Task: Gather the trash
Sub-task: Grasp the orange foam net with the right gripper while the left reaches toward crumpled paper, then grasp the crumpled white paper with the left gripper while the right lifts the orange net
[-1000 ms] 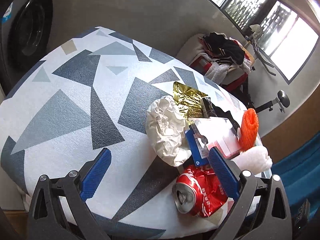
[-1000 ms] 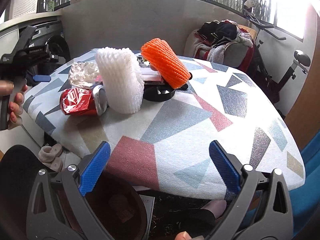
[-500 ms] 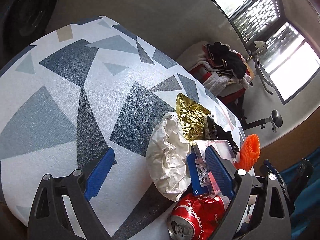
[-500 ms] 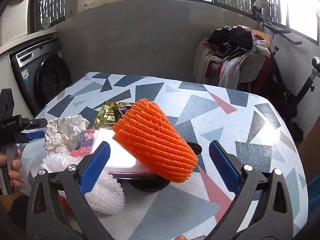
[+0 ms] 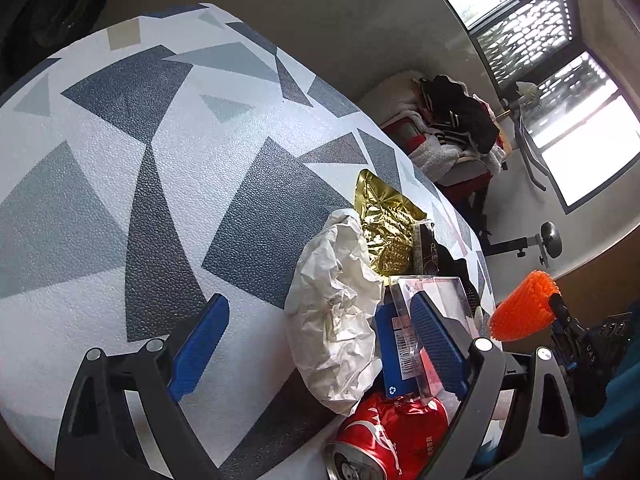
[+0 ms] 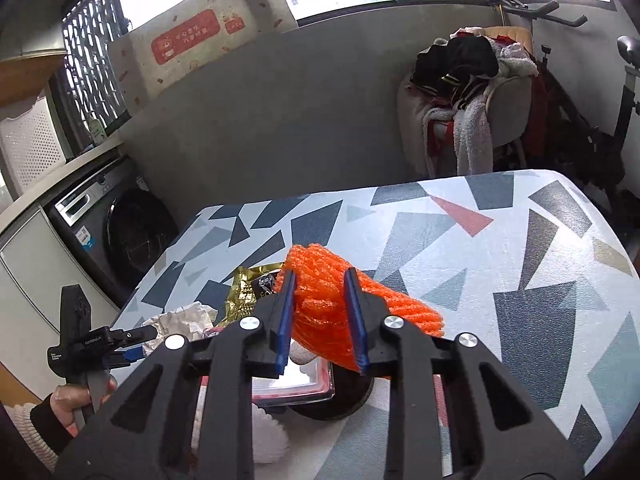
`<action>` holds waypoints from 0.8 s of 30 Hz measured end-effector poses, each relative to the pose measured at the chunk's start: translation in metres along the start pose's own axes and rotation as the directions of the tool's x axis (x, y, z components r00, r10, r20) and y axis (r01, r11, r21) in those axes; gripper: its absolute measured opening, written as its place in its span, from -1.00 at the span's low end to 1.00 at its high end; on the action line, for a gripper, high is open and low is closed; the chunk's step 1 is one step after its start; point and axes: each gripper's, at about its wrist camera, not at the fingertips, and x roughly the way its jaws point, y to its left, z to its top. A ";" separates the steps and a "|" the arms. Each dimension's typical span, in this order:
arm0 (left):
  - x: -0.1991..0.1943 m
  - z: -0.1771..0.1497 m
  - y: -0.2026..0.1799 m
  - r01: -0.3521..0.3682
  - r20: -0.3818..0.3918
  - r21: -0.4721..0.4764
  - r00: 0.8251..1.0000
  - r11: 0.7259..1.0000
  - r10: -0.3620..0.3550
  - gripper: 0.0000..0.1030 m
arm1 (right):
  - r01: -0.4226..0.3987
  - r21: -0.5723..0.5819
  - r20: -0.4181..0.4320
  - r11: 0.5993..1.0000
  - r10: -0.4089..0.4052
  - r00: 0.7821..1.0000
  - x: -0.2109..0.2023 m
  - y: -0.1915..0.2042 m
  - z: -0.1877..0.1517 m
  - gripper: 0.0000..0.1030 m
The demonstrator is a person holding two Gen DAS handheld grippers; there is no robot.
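We are closing our right claw (image 6: 320, 316) on the orange foam fruit net (image 6: 340, 312), its blue pads pinching the net just above the clear plastic box (image 5: 432, 296) on the desk (image 5: 120, 160). Our left claw (image 5: 320, 344) is hanging released, crumpled white paper (image 5: 336, 312) beside the box, crushed red can (image 5: 392, 436) below.

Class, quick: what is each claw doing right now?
Left claw: open, holding nothing.
Right claw: closing on the orange foam fruit net.
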 end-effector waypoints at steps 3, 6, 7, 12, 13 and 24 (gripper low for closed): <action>0.006 -0.001 -0.004 0.016 -0.008 0.000 1.000 1.000 -0.016 0.68 | 0.047 -0.011 0.033 0.999 -0.046 0.998 -0.014 -0.002 -0.005 -0.56; 0.009 0.000 -0.007 -0.004 -0.006 0.010 1.000 1.000 0.004 0.03 | 0.065 0.006 0.061 0.998 -0.066 0.996 -0.028 -0.007 -0.011 -0.58; 0.009 0.000 -0.008 -0.032 -0.003 0.022 0.999 0.999 0.032 -0.54 | 0.069 0.013 0.070 0.998 -0.070 0.995 -0.032 -0.009 -0.013 -0.58; -0.012 0.005 -0.017 -0.146 0.081 0.112 0.987 0.983 0.137 -0.63 | 0.092 0.017 0.067 0.996 -0.093 0.993 -0.055 -0.009 -0.031 -0.59; -0.019 0.007 -0.019 -0.155 0.097 0.125 0.985 0.980 0.144 -0.63 | 0.100 0.013 0.066 0.995 -0.100 0.993 -0.059 -0.008 -0.035 -0.59; -0.128 -0.026 -0.069 -0.268 0.212 0.382 0.957 0.884 0.199 -0.63 | 0.081 0.016 0.115 0.997 -0.082 0.990 -0.128 0.022 -0.070 -0.59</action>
